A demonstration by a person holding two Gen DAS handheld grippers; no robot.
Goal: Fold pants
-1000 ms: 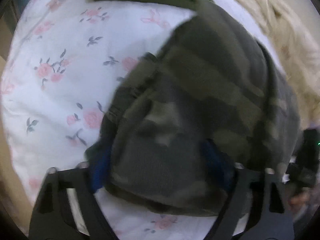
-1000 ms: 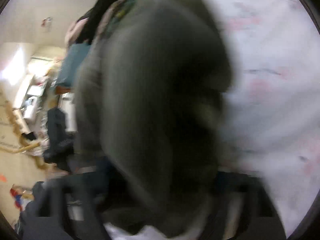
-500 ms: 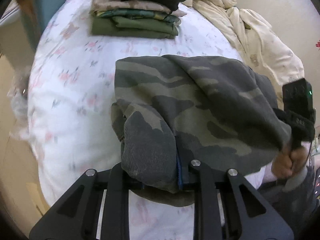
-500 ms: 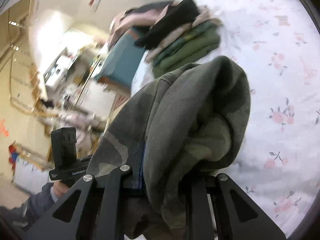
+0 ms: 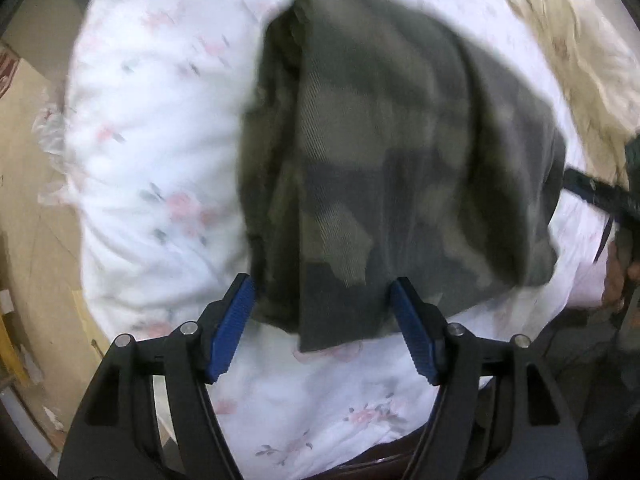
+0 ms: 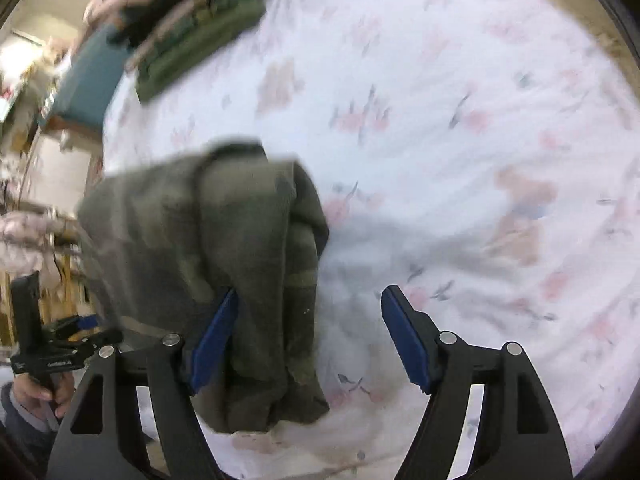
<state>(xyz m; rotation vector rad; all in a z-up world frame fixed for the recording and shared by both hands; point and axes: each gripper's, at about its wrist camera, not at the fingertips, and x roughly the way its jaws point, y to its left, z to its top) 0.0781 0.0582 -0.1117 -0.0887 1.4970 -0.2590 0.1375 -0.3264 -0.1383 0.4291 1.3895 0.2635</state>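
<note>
- The camouflage pants [image 5: 400,168] lie folded in a thick bundle on the flowered bed sheet [image 5: 160,128], close to the near edge of the bed; both views are blurred, so I cannot make out the finer folds.
- In my right view the same pants [image 6: 224,264] sit to the left, with several layers stacked and one edge hanging down toward the camera.
- My left gripper [image 5: 324,328] has its jaws wide apart, the blue pads standing on either side of the bundle's near end, clamped on nothing; I cannot tell whether the pads touch the cloth.
- My right gripper [image 6: 308,336] also has its jaws apart. The left pad sits against or just behind the hanging fold, and the right pad is over bare sheet [image 6: 460,160], well clear of the pants.
- My right hand [image 5: 618,276] shows at the right edge of the left view, beside the bundle.
- At the far end of the bed there is a stack of folded clothes [image 6: 188,28], olive green at the bottom and darker pieces on top.
- A cream blanket [image 5: 568,40] lies crumpled along the bed's far right side.
</note>
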